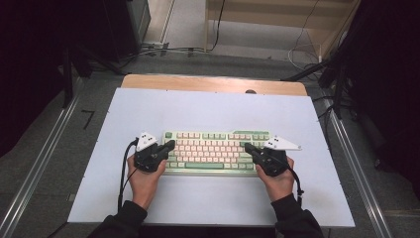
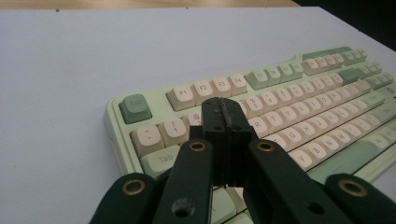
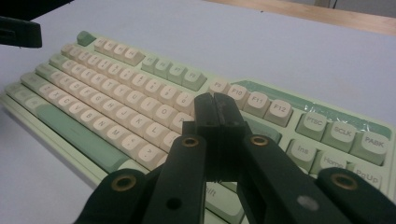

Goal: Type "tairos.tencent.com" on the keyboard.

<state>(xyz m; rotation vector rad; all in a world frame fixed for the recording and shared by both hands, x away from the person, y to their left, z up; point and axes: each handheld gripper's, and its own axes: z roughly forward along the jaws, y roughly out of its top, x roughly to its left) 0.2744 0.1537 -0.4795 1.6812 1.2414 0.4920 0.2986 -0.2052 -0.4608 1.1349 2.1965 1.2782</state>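
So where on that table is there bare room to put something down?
The white sheet is bare between the keyboard and the wooden far edge, and also along the near edge between the forearms. It is crowded at the keyboard's ends, where the left claw and right claw sit.

One keyboard (image 1: 213, 151), two grippers, one table (image 1: 208, 198)
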